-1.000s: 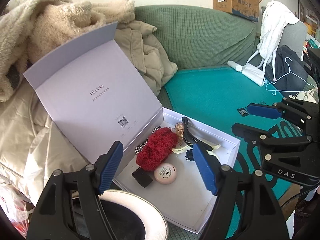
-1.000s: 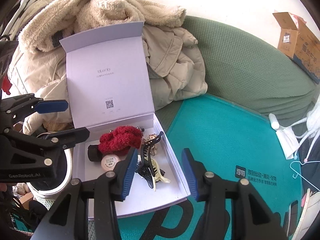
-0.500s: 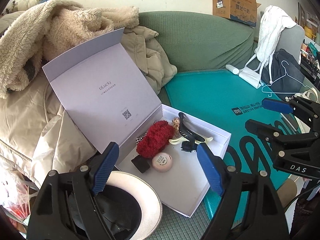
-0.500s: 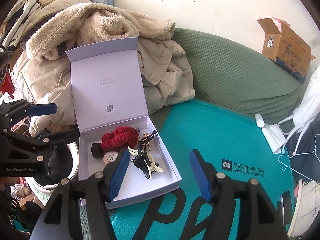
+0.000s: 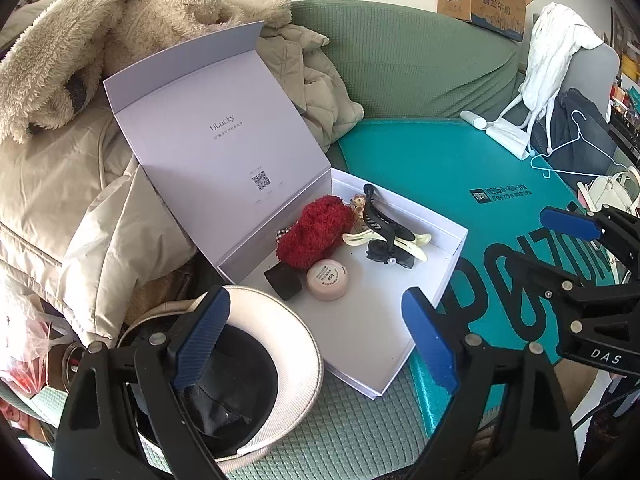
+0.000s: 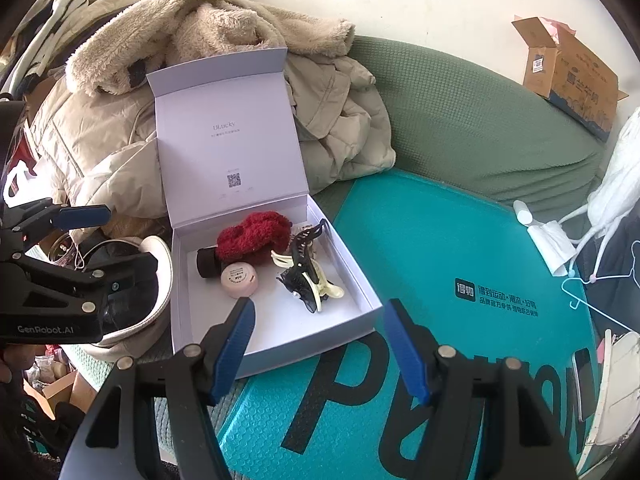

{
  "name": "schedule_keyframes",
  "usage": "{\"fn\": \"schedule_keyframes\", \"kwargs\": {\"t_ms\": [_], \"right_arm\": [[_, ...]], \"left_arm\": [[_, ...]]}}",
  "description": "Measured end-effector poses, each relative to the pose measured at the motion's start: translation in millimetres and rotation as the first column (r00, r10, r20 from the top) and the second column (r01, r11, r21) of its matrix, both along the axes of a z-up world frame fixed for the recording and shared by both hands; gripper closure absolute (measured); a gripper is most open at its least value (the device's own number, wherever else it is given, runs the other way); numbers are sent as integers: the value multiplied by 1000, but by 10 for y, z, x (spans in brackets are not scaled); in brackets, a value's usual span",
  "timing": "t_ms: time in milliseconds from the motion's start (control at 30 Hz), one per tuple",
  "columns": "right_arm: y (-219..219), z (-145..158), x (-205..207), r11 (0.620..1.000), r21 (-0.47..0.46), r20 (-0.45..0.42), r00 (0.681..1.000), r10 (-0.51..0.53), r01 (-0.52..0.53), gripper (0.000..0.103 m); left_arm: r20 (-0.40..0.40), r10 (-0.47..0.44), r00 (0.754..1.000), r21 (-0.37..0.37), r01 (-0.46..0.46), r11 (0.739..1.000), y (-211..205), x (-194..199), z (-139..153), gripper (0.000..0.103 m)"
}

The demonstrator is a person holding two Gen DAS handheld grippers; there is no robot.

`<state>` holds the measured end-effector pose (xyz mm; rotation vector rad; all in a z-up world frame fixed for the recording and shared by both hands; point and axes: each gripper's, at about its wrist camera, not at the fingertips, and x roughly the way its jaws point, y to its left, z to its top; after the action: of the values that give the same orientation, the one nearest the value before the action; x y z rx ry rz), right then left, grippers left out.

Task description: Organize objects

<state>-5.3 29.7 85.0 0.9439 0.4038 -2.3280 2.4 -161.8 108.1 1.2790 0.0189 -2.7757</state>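
The open box (image 6: pixel 360 300) lies on the sofa (image 6: pixel 480 128), its lid (image 6: pixel 228 140) leaning back on the coats (image 6: pixel 100 148) behind. In the box, the scrunchie (image 6: pixel 254 236) sits at the back, the round tin (image 6: pixel 239 279) before it, the hair clips (image 6: pixel 306 276) to the right. The hat (image 5: pixel 288 344) lies left of the box, the mat (image 6: pixel 440 248) to its right.

The box (image 5: pixel 416 344) looks like matt white card, smooth inside, lid too. The scrunchie (image 5: pixel 314 234) in it is fuzzy red cloth, the black hair clip (image 5: pixel 384 220) shiny plastic, and the cream clip (image 5: pixel 404 242) under it is glossy too. The little round jar (image 5: pixel 327 279) is a dull pink plastic. The teal mat (image 6: pixel 420 240) has a fine bumpy texture, the sofa cover (image 6: pixel 480 132) is waffle-knit green cloth, and the coat (image 5: pixel 60 48) on the pile is shaggy fleece.
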Motion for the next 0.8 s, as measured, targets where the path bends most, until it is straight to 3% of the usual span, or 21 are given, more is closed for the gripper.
{"fn": "schedule_keyframes", "kwargs": {"t_ms": [800], "right_arm": [[-14,-66,107,1000,4,20,1000,-1,1,36]], "left_arm": [[44,7,999,25,-8,1000,-107,47,-82,16]]}}
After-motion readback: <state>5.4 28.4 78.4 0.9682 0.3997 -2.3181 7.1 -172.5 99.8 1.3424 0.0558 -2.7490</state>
